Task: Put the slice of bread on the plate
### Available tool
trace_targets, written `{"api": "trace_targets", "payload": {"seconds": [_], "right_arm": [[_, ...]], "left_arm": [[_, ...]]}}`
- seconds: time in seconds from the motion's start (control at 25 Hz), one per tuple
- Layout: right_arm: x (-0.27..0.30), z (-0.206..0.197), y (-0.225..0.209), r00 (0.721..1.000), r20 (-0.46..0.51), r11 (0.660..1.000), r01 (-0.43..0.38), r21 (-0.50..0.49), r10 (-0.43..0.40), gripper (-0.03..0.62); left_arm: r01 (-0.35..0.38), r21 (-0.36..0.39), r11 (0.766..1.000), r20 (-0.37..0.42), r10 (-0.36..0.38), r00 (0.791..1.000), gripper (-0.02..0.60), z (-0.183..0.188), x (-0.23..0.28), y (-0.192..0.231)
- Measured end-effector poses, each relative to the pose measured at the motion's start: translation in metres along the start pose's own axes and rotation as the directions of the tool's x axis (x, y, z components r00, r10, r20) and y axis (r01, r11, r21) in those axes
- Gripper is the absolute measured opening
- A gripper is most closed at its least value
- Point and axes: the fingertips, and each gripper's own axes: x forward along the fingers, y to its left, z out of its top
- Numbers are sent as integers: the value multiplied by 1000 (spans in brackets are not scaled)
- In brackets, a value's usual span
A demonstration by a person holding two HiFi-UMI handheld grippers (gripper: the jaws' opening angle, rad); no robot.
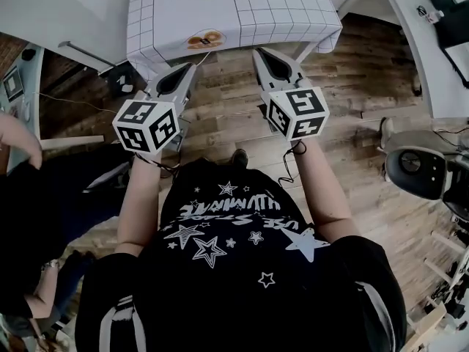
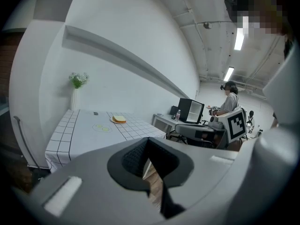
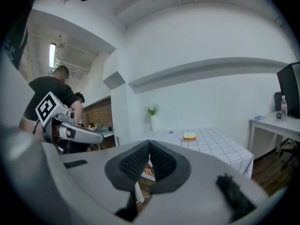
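The left gripper (image 2: pixel 148 142) was held shut, with nothing between its jaws. The right gripper (image 3: pixel 150 143) was shut and empty too. Both were held out over the wooden floor (image 1: pixel 344 72), well apart from the table (image 1: pixel 278 13). The slice of bread (image 2: pixel 119 119) was laid on something orange, close to one table edge. Near it, a pale round thing with yellow-green spots (image 2: pixel 101 128) was seen and was judged to be the plate. The pick-up was not yet begun. Next, the table should be neared and one gripper opened.

Shirt (image 1: pixel 234 222) print upside down, illegible; no other text.
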Motion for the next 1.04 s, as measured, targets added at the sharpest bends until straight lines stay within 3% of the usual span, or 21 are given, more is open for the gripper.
{"api": "trace_targets", "payload": {"seconds": [0.32, 1.04], "right_arm": [[10, 8, 21, 999, -5, 998, 53, -25, -53, 14], [-4, 2, 122, 978, -36, 978, 203, -46, -204, 14]], "left_arm": [[40, 12, 999, 22, -40, 999, 9, 7, -18, 11], [206, 21, 978, 6, -206, 978, 9, -10, -86, 36]]}}
